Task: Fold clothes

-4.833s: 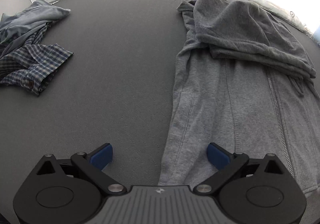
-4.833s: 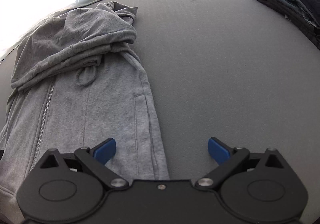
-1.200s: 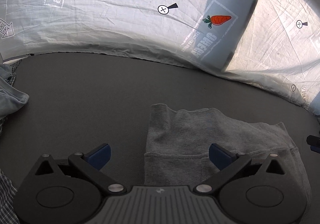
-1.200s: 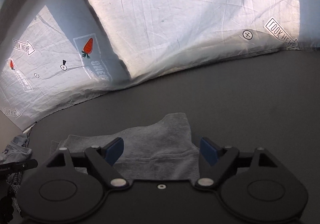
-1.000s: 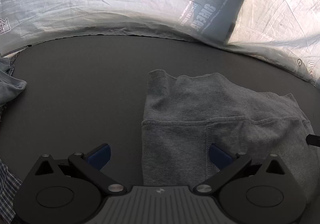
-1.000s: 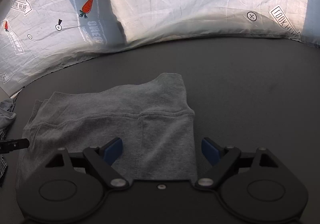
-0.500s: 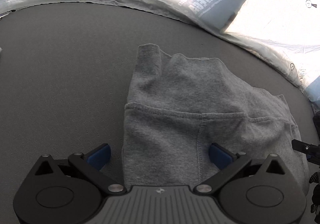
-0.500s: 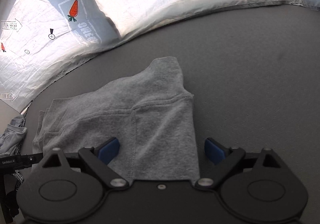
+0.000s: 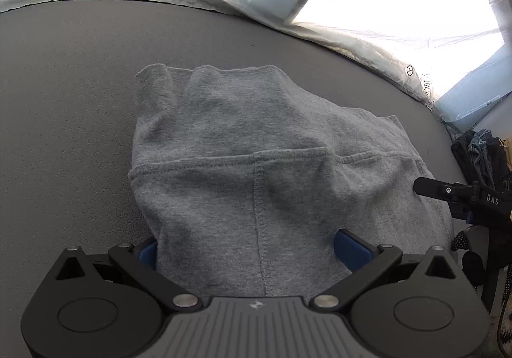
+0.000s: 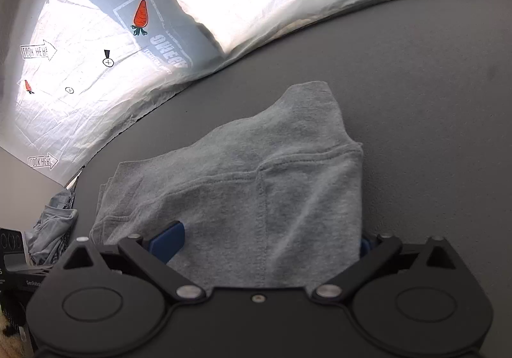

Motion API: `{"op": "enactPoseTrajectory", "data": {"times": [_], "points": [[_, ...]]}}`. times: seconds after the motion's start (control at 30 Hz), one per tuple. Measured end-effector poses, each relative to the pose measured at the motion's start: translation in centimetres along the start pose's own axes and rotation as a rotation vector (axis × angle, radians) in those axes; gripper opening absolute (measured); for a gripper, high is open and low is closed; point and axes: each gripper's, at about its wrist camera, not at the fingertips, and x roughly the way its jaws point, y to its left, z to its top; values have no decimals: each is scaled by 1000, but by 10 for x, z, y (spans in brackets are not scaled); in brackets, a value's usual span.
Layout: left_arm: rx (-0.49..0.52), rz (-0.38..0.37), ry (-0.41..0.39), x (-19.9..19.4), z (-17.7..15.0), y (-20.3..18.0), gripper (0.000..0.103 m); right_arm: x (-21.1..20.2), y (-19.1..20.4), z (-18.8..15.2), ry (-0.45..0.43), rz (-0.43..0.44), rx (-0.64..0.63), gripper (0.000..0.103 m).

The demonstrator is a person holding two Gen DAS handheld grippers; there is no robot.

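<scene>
Grey hoodie (image 9: pixel 249 150) lies folded into a thick bundle on my dark tabletop (image 9: pixel 64 86), seamed hem band facing up, w/ soft wrinkles.

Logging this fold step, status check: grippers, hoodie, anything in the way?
Left gripper and right gripper both open, straddling the near edge of the folded grey hoodie. Hoodie flat on the dark table. Nothing blocking.
</scene>
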Motion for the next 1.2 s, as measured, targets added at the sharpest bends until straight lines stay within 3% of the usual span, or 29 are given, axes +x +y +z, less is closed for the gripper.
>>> {"op": "enactPoseTrajectory", "data": {"times": [0.2,0.27,0.37,0.43,0.53,0.6,0.67,0.7,0.9,1.2], "points": [[-100,-89,-34,2,-4,3,102,8,-8,-5,-5,162,202,103],[-149,-153,-33,3,-6,6,102,10,-11,-7,-6,216,270,103],[-182,-226,-15,11,-5,2,102,26,-10,-14,51,343,378,100],[-184,-252,-4,14,-7,-3,102,36,0,-22,88,389,395,88],[-226,-296,-6,13,-13,-10,96,36,6,-35,93,432,465,58],[-243,-269,-22,7,-19,-13,83,29,6,-41,86,449,503,54],[-275,-270,-27,-2,-28,-11,60,16,7,-45,86,462,508,53],[-280,-279,-27,-6,-31,-11,57,8,8,-48,86,479,516,53],[-219,-370,-67,-58,-59,-42,56,-62,24,-69,38,600,506,52],[-90,-480,-200,-141,-89,-87,56,-163,57,-111,-166,673,483,53]]}}
